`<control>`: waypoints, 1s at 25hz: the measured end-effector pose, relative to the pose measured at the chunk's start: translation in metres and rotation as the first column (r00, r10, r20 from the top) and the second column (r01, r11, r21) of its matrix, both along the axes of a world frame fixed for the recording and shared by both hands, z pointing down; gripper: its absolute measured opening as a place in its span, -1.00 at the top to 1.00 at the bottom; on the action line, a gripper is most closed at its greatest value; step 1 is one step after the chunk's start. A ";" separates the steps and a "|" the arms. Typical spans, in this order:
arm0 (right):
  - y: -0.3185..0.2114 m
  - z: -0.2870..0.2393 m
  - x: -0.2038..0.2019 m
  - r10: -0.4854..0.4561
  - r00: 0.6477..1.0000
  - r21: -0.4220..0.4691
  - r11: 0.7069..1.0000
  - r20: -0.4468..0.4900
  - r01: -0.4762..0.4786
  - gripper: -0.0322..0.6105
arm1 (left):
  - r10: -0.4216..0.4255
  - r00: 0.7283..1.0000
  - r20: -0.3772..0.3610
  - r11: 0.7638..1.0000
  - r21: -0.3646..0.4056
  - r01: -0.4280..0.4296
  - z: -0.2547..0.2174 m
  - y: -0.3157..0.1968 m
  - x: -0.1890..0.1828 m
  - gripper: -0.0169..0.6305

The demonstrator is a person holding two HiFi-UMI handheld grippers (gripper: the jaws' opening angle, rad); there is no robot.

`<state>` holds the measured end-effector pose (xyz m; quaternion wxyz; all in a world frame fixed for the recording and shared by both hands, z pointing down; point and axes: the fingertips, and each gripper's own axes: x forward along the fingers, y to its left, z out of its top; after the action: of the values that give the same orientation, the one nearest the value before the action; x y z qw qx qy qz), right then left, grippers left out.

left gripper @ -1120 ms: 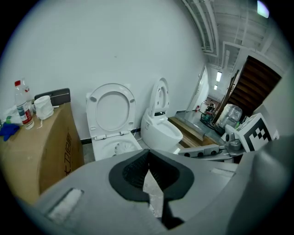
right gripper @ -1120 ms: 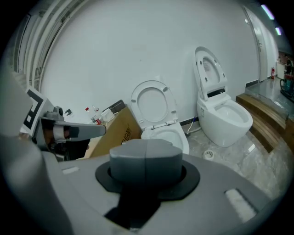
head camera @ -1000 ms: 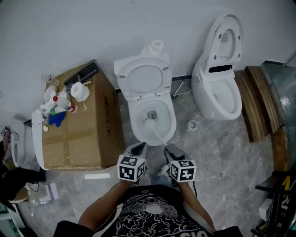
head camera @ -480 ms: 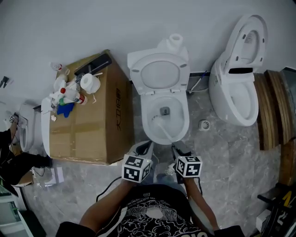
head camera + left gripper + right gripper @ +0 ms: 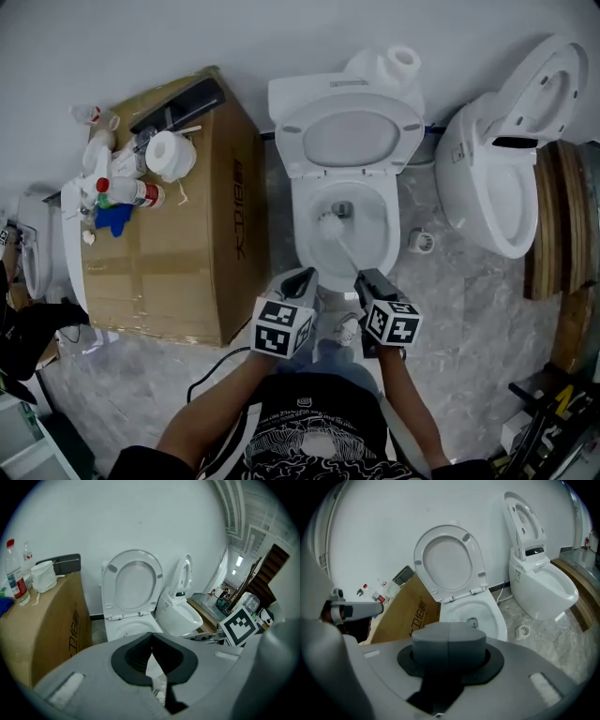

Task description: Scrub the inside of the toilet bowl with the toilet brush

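The white toilet [image 5: 386, 246] stands in the middle of the head view with its lid and seat [image 5: 347, 141] raised. The toilet brush [image 5: 332, 228] has its white head down in the bowl, close to the drain hole. Its handle slants back to my right gripper [image 5: 364, 278], which is shut on it at the bowl's front rim. In the right gripper view the shut jaws [image 5: 449, 641] hide the brush, and the bowl [image 5: 487, 613] shows beyond them. My left gripper [image 5: 302, 278] hovers beside the front left of the bowl, shut [image 5: 151, 644] on nothing.
A large cardboard box [image 5: 178, 234] stands just left of the toilet, carrying bottles [image 5: 120, 190] and a paper roll [image 5: 172, 155]. A second white toilet [image 5: 502, 178] stands to the right with wooden planks [image 5: 561, 220] beyond. A round floor drain [image 5: 421, 242] lies between the toilets.
The head view has shifted, so the toilet sits more to the right and larger. The brush head has moved about inside the bowl and lies nearer the drain hole. Both grippers stay shut.
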<state>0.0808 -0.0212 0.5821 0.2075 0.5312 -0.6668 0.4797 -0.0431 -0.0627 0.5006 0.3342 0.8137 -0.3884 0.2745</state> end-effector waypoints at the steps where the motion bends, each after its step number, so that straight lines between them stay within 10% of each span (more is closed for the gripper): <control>1: -0.007 0.005 -0.003 0.003 1.000 -0.011 1.000 -0.004 -0.004 0.44 | -0.002 1.000 -0.003 1.000 -0.012 0.002 0.006 -0.007 -0.004 0.97; 25: -0.064 0.076 -0.041 -0.061 0.998 -0.124 0.991 -0.034 0.057 0.44 | -0.005 1.000 -0.007 0.988 -0.153 0.004 0.078 -0.047 -0.029 0.97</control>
<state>0.0399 -0.0849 0.6582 0.2666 0.5065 -0.6473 0.5033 -0.0726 -0.1100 0.5788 0.3978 0.7858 -0.3668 0.2995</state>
